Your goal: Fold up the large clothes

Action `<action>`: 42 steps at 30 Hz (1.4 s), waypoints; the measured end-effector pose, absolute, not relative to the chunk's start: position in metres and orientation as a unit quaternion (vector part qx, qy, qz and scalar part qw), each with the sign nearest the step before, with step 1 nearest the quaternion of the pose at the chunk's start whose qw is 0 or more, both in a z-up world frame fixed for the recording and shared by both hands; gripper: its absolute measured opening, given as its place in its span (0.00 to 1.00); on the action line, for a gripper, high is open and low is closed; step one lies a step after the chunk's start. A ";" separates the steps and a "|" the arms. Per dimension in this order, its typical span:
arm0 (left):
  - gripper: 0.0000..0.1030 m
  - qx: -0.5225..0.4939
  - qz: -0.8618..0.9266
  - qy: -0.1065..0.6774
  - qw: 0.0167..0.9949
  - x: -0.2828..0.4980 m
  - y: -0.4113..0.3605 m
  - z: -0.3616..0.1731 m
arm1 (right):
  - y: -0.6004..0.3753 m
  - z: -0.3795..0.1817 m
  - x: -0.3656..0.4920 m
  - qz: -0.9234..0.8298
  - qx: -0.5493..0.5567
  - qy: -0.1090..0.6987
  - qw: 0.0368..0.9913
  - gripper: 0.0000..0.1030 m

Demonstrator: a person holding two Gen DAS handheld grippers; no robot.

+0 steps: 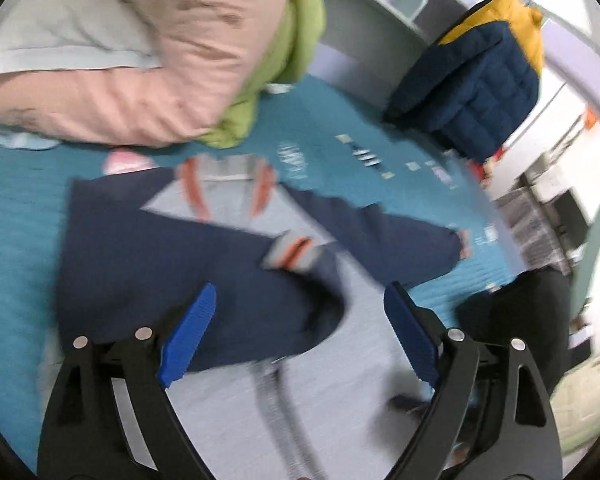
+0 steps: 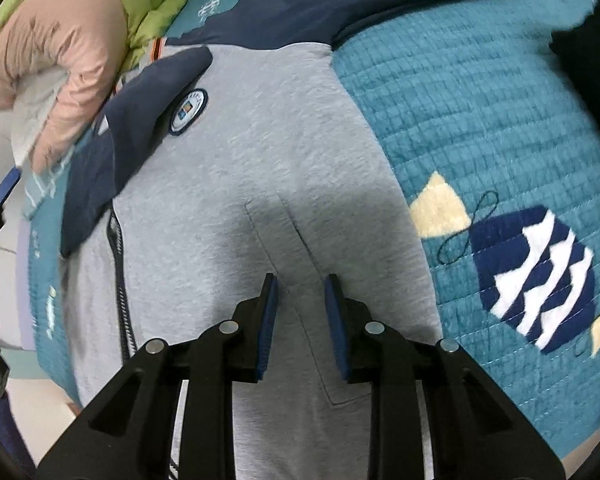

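The grey and navy jacket [image 2: 260, 160] lies spread on the teal quilt [image 2: 480, 120], one sleeve folded across its front. The right gripper [image 2: 300, 292], jaws parted narrowly and holding nothing, hovers over the grey pocket panel. The left gripper [image 1: 300, 308] has jaws spread wide, released, above the navy sleeve [image 1: 180, 264].
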State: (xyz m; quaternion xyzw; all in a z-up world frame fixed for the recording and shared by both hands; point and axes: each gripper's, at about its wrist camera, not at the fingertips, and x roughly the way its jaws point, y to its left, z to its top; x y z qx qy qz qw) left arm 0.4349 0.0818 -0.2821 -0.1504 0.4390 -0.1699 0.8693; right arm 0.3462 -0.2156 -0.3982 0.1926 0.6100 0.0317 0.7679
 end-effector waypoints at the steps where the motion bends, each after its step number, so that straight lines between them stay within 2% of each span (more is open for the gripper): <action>1: 0.84 -0.120 -0.149 0.446 0.874 0.430 0.084 -0.287 | -0.213 -0.398 0.348 0.031 0.184 0.613 0.768 0.23; 7: 0.84 -0.033 -0.050 0.483 0.874 0.428 0.091 -0.338 | -0.214 -0.390 0.344 0.038 0.181 0.604 0.775 0.25; 10: 0.84 -0.012 -0.008 0.476 0.879 0.432 0.105 -0.352 | -0.204 -0.357 0.350 0.040 0.138 0.564 0.813 0.43; 13: 0.84 -0.037 0.019 0.491 0.870 0.440 0.129 -0.366 | -0.180 -0.325 0.375 0.063 0.077 0.515 0.851 0.48; 17: 0.84 -0.048 0.028 0.495 0.867 0.437 0.144 -0.380 | -0.098 -0.297 0.431 0.119 -0.086 0.453 0.879 0.61; 19: 0.84 -0.046 0.022 0.484 0.874 0.428 0.145 -0.383 | -0.052 -0.306 0.456 0.148 -0.168 0.445 0.867 0.62; 22: 0.86 -0.030 0.018 0.487 0.873 0.425 0.139 -0.387 | -0.006 -0.347 0.492 0.153 -0.272 0.475 0.823 0.60; 24: 0.88 -0.042 0.026 0.491 0.870 0.428 0.138 -0.386 | 0.000 -0.372 0.506 0.122 -0.330 0.482 0.802 0.53; 25: 0.88 -0.062 0.022 0.489 0.870 0.428 0.140 -0.385 | -0.005 -0.382 0.516 0.092 -0.351 0.484 0.797 0.45; 30: 0.88 -0.069 0.018 0.497 0.865 0.428 0.141 -0.387 | -0.076 -0.367 0.530 0.020 -0.295 0.479 0.826 0.46; 34: 0.88 -0.070 0.020 0.491 0.868 0.425 0.140 -0.388 | -0.145 -0.345 0.530 -0.020 -0.193 0.487 0.851 0.49; 37: 0.88 -0.077 0.025 0.487 0.870 0.426 0.140 -0.388 | -0.208 -0.328 0.529 -0.055 -0.091 0.490 0.865 0.51; 42: 0.89 -0.096 0.031 0.479 0.872 0.425 0.144 -0.386 | -0.344 -0.326 0.528 -0.163 0.153 0.480 0.848 0.51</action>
